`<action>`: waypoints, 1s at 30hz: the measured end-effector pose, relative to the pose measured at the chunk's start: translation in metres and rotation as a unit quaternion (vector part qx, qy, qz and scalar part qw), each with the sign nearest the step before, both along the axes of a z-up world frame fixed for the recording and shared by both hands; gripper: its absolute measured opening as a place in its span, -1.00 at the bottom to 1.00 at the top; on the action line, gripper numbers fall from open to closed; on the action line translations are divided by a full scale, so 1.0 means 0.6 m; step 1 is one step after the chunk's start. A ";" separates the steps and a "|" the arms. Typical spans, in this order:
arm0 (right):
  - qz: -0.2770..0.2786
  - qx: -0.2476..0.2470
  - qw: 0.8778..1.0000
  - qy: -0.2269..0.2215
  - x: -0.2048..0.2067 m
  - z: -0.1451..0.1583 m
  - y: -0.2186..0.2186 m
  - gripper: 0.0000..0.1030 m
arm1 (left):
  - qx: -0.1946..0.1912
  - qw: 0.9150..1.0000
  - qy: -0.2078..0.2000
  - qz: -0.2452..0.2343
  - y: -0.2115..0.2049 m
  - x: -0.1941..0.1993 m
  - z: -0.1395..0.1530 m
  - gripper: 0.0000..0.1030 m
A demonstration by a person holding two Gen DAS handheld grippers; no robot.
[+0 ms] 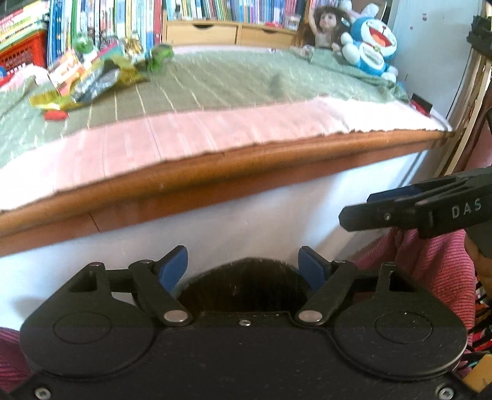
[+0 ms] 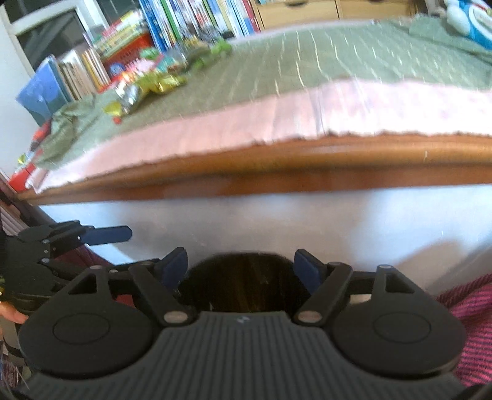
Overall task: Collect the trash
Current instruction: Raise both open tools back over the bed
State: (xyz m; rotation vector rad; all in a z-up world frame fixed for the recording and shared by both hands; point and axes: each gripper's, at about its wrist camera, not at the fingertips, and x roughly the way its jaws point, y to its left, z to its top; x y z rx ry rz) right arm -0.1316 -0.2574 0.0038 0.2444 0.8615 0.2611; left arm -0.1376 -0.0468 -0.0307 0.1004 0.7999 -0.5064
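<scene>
Far left on the bed (image 1: 215, 172), snack wrappers (image 1: 89, 80) lie heaped on the green blanket (image 1: 215, 77) just in front of the books (image 1: 101, 21), well apart from both tools. Left gripper (image 1: 243, 267) hangs low by the bed's white side, fingers spread, nothing between them. Right gripper (image 2: 241, 267) sits just beside it, also wide open and empty. I'd take the near, shiny wrapper first, pinching a raised crinkled edge rather than a flat face, since foil slips. The doll (image 1: 326, 24) and blue plush (image 1: 369, 46) at the far right aren't trash.
</scene>
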 end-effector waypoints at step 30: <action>-0.019 -0.006 0.989 -0.144 0.143 0.104 0.001 0.78 | -0.006 0.984 -0.135 0.121 0.062 0.122 0.123 0.56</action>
